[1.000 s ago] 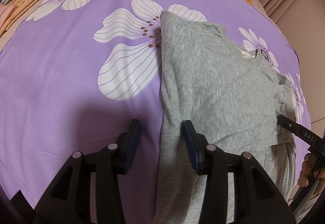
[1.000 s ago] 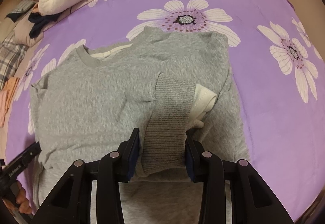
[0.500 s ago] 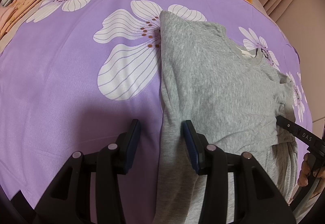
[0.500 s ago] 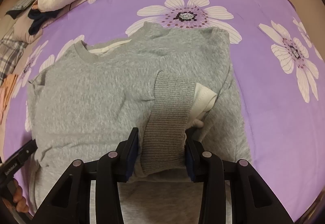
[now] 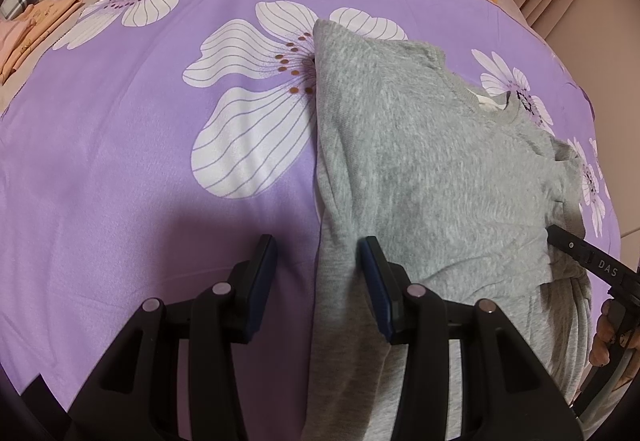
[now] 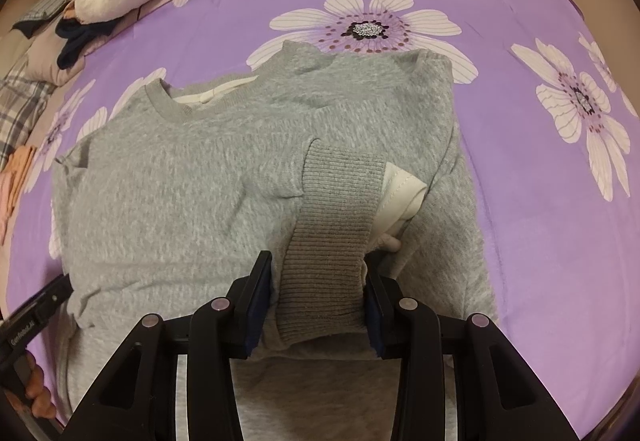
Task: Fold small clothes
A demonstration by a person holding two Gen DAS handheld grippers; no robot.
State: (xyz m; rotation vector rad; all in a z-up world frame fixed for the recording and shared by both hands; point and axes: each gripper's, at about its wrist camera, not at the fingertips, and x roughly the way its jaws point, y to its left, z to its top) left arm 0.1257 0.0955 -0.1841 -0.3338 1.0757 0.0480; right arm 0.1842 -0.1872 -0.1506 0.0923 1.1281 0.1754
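1. A grey sweater (image 6: 192, 201) is seen lying on a purple flowered bedspread (image 5: 120, 169), its neckline turned towards the pillows.
2. One sleeve has been brought in over the body; its ribbed cuff (image 6: 336, 217) lies across the chest, a white lining showing at its end.
3. The cuff is pinched between the jaws of the right gripper (image 6: 318, 281), so the sleeve has not yet been let go.
4. The jaws of the left gripper (image 5: 316, 277) are held apart astride the sweater's side edge, one finger over cloth and one over bedspread; no squeeze on the cloth can be seen.
5. The folding is judged about half done: the sides look tucked in, while the body's lengthwise fold is left.
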